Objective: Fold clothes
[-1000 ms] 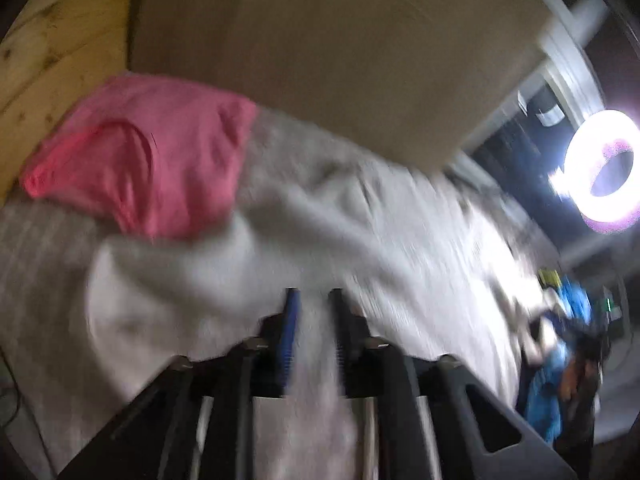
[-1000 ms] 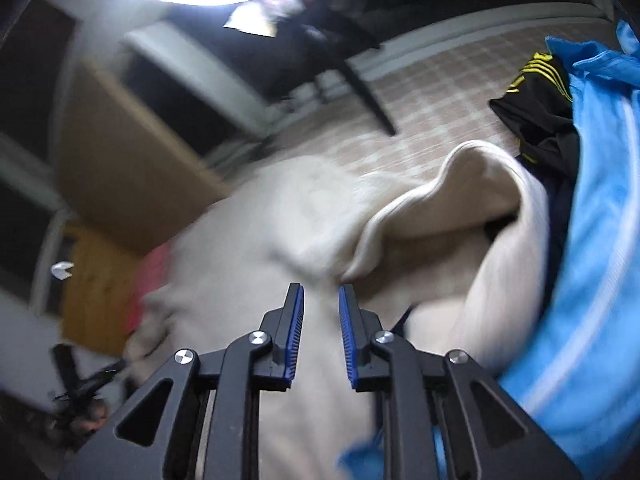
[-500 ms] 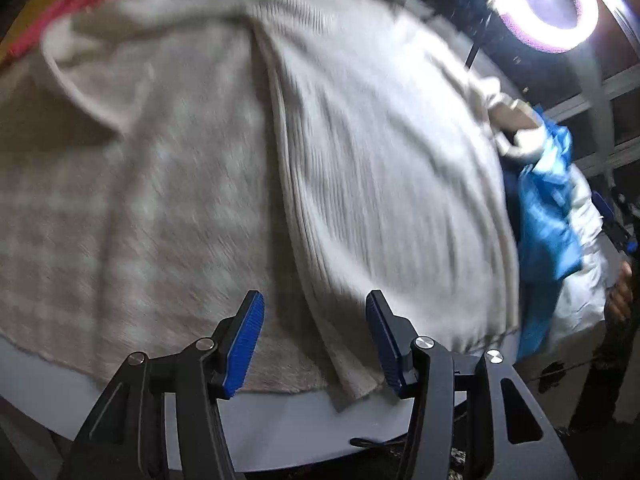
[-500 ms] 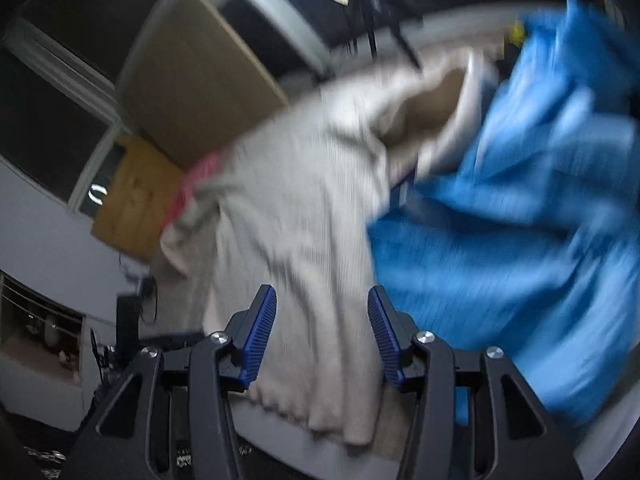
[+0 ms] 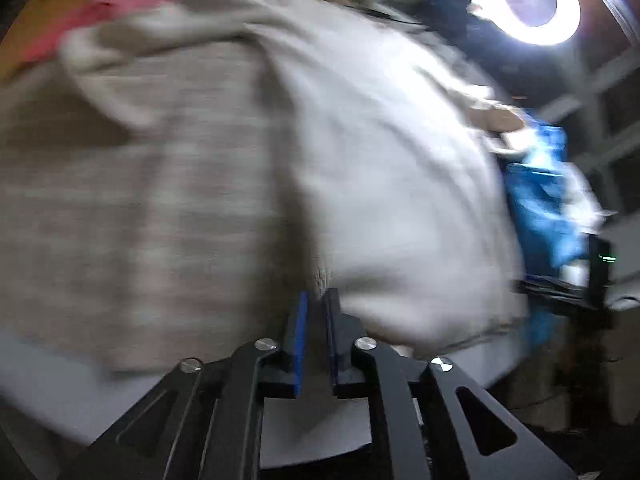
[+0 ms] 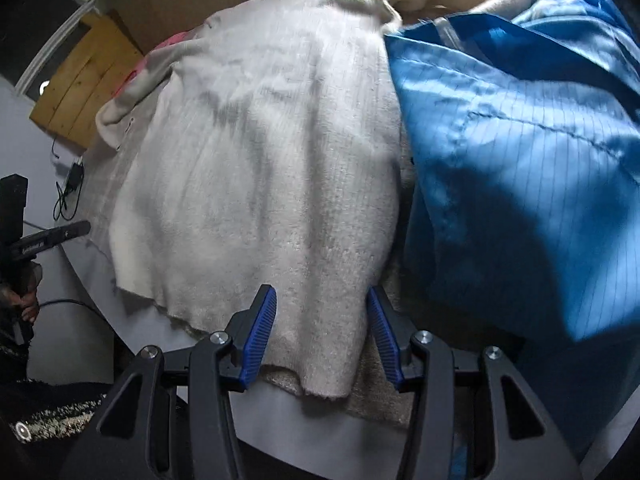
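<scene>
A cream knit sweater point(image 6: 256, 152) lies spread on a beige checked cloth over the table; it also shows blurred in the left wrist view point(image 5: 380, 184). My left gripper point(image 5: 316, 316) is shut on the sweater's near hem corner. My right gripper point(image 6: 322, 320) is open, its blue pads either side of the sweater's lower hem, just above it. A blue jacket point(image 6: 520, 148) lies to the right of the sweater, touching its edge.
A pink garment point(image 5: 120, 4) lies at the far left behind the sweater. A ring light point(image 5: 528, 0) shines at the far right. The white table edge point(image 6: 132, 320) runs just in front. A wooden board point(image 6: 80, 88) stands beyond the table.
My left gripper has closed from open onto the sweater's hem corner. My right gripper stays open and has come down over the sweater's hem near the blue jacket.
</scene>
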`<action>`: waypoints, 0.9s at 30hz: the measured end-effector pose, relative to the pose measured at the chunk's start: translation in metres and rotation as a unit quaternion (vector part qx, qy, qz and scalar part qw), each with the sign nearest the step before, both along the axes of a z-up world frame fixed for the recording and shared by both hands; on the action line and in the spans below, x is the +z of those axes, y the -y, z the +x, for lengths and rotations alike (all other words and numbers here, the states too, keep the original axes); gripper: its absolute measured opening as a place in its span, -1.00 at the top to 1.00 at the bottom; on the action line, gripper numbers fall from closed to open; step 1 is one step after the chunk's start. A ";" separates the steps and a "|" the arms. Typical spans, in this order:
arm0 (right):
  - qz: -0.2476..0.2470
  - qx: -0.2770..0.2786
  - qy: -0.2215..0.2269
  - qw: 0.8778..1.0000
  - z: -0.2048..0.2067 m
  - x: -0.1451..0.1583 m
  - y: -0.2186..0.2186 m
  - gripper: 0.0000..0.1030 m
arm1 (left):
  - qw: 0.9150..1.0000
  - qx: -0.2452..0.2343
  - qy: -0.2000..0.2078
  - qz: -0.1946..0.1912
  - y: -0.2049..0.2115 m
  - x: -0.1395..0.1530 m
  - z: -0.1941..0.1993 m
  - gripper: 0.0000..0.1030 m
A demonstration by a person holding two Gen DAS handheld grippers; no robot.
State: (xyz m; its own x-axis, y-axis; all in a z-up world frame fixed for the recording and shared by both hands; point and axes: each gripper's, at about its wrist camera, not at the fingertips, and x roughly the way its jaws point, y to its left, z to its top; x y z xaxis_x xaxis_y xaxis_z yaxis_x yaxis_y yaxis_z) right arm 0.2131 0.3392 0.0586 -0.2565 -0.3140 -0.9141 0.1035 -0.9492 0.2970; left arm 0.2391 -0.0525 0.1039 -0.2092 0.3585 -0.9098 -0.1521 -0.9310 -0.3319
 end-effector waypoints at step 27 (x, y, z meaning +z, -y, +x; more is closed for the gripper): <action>0.000 0.026 -0.016 1.000 0.014 0.001 0.009 0.84 | 0.998 -0.040 -0.021 0.050 -0.025 0.013 0.017 0.91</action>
State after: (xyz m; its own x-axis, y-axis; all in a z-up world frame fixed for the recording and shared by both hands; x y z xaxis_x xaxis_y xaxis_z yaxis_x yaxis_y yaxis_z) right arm 0.2267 0.3301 0.0597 -0.2682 -0.3282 -0.9057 0.1614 -0.9422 0.2936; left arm 0.2565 -0.0271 0.1168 -0.2141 0.4648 -0.8592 -0.2410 -0.8775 -0.4147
